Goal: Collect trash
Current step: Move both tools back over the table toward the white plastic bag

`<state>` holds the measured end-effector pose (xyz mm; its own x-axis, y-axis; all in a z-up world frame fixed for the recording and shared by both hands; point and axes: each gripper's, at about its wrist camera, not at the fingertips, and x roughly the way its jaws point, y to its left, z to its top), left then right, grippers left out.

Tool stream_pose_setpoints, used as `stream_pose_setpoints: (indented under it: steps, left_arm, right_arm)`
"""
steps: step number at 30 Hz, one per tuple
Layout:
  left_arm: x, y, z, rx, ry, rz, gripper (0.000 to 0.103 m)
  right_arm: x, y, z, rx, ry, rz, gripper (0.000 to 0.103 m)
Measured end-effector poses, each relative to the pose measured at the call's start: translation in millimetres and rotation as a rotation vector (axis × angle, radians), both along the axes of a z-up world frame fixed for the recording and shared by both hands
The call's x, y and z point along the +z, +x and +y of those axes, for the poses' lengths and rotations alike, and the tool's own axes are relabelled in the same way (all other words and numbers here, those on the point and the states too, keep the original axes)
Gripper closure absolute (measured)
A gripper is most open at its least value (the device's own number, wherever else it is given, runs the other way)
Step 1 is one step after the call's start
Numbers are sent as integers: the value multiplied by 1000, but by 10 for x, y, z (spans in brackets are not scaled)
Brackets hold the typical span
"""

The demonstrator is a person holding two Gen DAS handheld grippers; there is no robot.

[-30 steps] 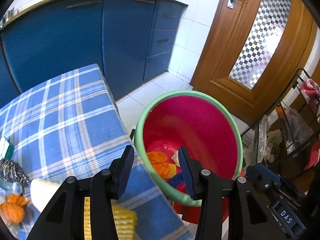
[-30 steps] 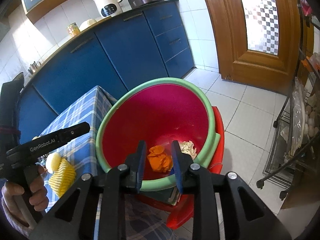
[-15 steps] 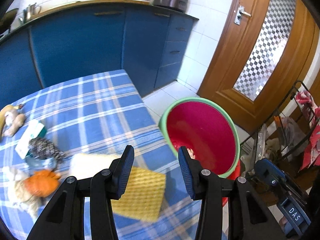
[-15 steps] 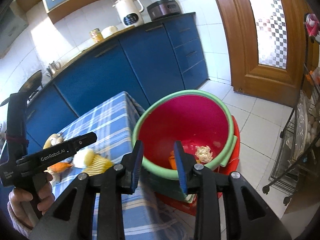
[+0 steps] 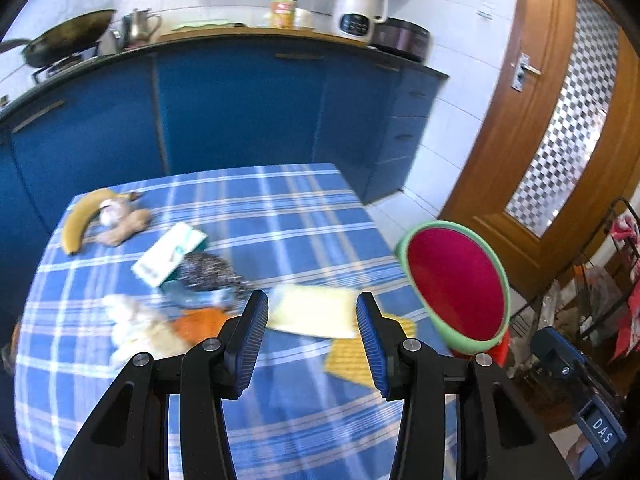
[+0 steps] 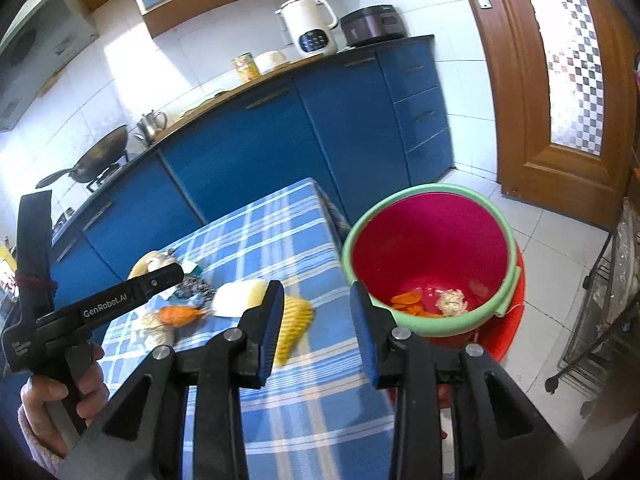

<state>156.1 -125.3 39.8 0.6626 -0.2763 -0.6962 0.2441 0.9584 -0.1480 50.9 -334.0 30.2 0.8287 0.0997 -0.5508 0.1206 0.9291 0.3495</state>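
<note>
Both claws are released and hold nothing: the right gripper [image 6: 316, 322], whose jaws have just been opening, and the left gripper [image 5: 312, 334] have pulled back from over the pink plastic bucket with a green rim [image 6: 430, 256] to above the blue checked tablecloth [image 5: 280, 216]. One drop looks done. Orange peel pieces [image 6: 408, 304] and a pale crumpled wad [image 6: 451, 301] lie in the bucket; an orange scrap [image 5: 200, 320] and white crumpled tissue [image 5: 136, 324] wait on the cloth.

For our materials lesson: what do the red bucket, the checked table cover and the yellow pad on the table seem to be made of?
Red bucket: probably plastic; smooth, glossy wall and a moulded green rim.
Checked table cover: looks like woven cloth; matt, blue with white stripes, draping over the table edge.
Yellow pad: likely a sponge or scouring cloth; dull, with a fine grid texture. Blur leaves this open.
</note>
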Motion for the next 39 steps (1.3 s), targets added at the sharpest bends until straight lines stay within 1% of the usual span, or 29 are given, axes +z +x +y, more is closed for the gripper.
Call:
stream_pose_setpoints:
  steps: [10, 17, 21, 26, 30, 39]
  left_arm:
    - [-39, -114, 674, 135, 10, 9, 55]
    - [-206, -57, 1050, 210, 16, 41, 55]
    - [-386, 32, 1215, 247, 30, 79, 55]
    - [-614, 103, 1290, 253, 31, 129, 55]
    - [-710, 130, 1267, 237, 29, 144, 55]
    - [-629, 140, 1127, 175, 13, 97, 55]
  right_arm:
    - [-6, 13, 330, 59, -3, -5, 64]
    - [-105, 133, 562, 104, -11, 28, 63]
    - [-194, 213, 651, 119, -22, 57, 63]
    - [-304, 311, 670, 110, -36, 97, 61]
    - [-406, 399, 667, 101, -40, 132, 60]
    - [-643, 570, 583, 73, -40, 207, 60]
